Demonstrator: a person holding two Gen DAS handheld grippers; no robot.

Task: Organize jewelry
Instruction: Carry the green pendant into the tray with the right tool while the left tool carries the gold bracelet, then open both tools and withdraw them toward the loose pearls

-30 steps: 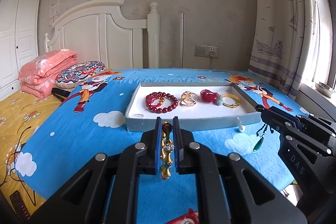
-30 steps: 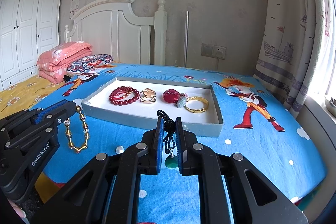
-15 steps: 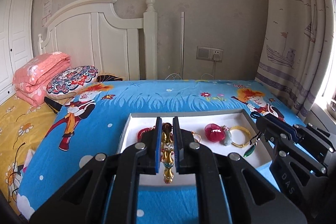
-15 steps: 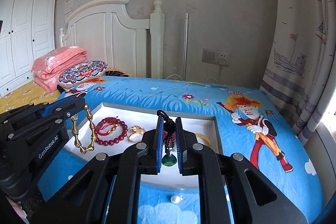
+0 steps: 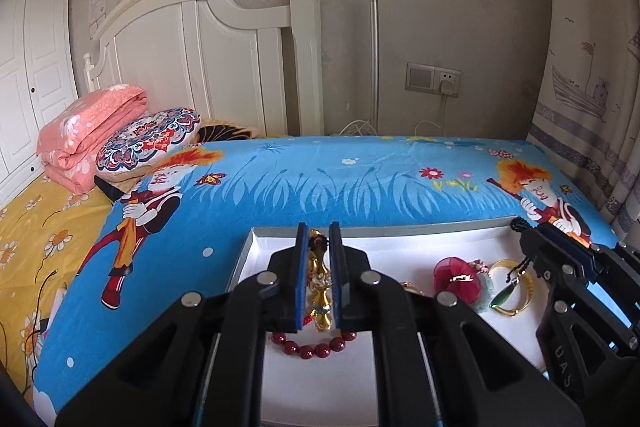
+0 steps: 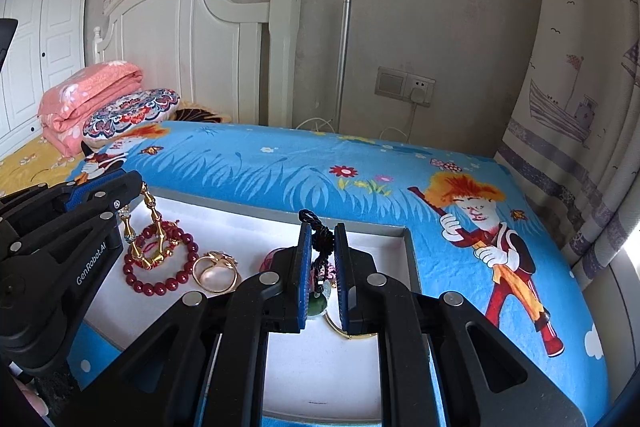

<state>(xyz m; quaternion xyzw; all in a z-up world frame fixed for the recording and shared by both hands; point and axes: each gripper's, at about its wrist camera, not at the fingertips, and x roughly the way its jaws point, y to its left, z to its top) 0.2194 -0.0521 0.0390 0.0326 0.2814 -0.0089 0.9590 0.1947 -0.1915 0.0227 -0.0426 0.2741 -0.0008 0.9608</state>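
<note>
Hanging over the shallow white tray (image 5: 256,247), both claws hold jewelry above its floor; the left claw (image 5: 319,279) is clamped on a gold link bracelet (image 5: 320,291), which dangles between its blue pads, and in the right wrist view the same bracelet (image 6: 146,235) hangs as a loop from the left claw (image 6: 120,193) above the left part of the tray (image 6: 408,247); the right claw (image 6: 322,263) is closed on a black cord (image 6: 320,235), whose knot sticks up above the pads, and a green pendant (image 6: 316,307) hangs from it below them; in the left wrist view the right claw (image 5: 524,231) sits over the tray's right end with the green pendant (image 5: 504,297) swinging just in front of a gold bangle (image 5: 520,303); the tray rests on a bed with a blue cartoon sheet (image 5: 360,183); inside the tray lie a red bead bracelet (image 6: 160,267), directly beneath the gold link bracelet, then a gold ring (image 6: 216,273) just beside the beads, then a red flower piece (image 5: 456,277) near the bangle; the red beads (image 5: 316,347) also show under the left claw; a pink folded quilt (image 5: 88,131) and a patterned pillow (image 5: 148,139) sit near the white headboard (image 5: 224,67); a curtain (image 6: 580,107) printed with ships hangs at the right.
</note>
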